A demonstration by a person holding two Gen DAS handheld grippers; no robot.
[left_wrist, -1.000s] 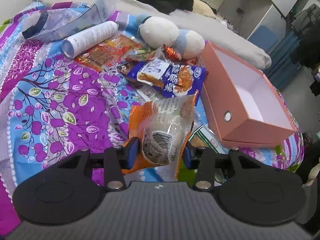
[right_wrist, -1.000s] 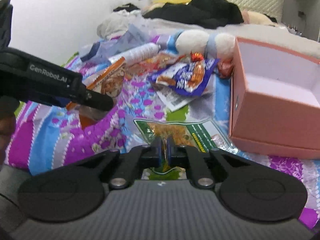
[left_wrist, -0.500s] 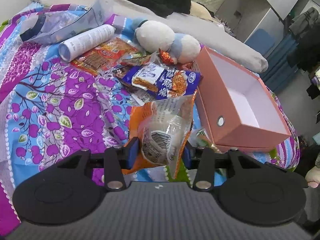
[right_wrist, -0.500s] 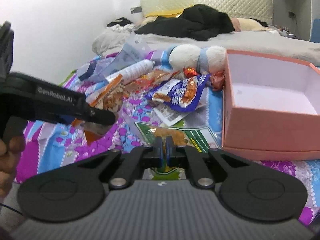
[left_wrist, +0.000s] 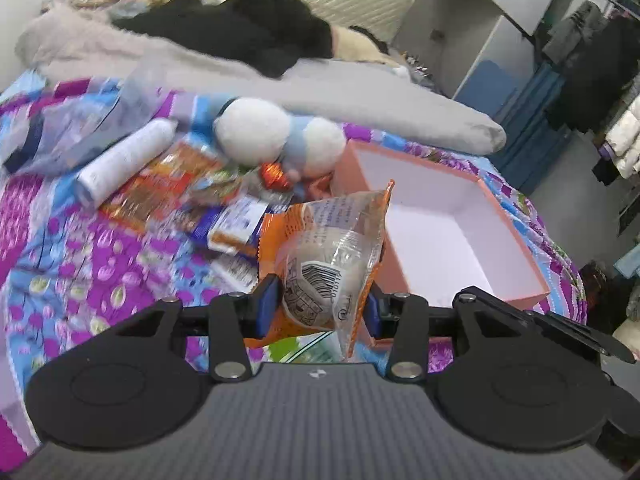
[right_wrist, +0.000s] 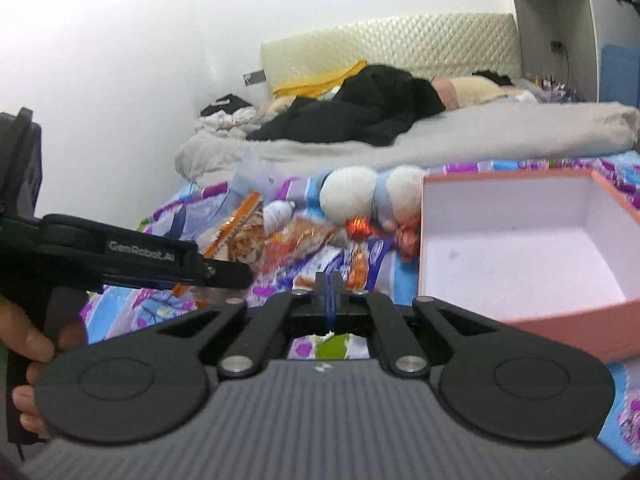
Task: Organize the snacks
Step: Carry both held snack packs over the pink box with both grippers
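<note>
My left gripper (left_wrist: 320,308) is shut on an orange and clear snack bag (left_wrist: 332,256), held upright above the floral bedspread, just left of the open pink box (left_wrist: 516,236). The box is white inside with nothing in it. My right gripper (right_wrist: 329,280) has its pads pressed together; a strip of the green snack packet (right_wrist: 334,346) shows right beneath them and appears pinched, the rest hidden by the gripper body. The same packet (left_wrist: 296,350) peeks out under the orange bag. The pink box (right_wrist: 520,256) lies right of the right gripper.
A blue snack packet (left_wrist: 236,224), a red-orange packet (left_wrist: 168,188), a white tube (left_wrist: 124,160) and a white-blue plush toy (left_wrist: 276,136) lie on the bedspread. A grey duvet and dark clothes are piled behind. A hand (right_wrist: 28,344) holds the left gripper's handle.
Both grippers have risen above the bed, so the snacks look farther off. The orange bag went up in the left gripper. The right view tilted up and the green packet slid under the gripper.
</note>
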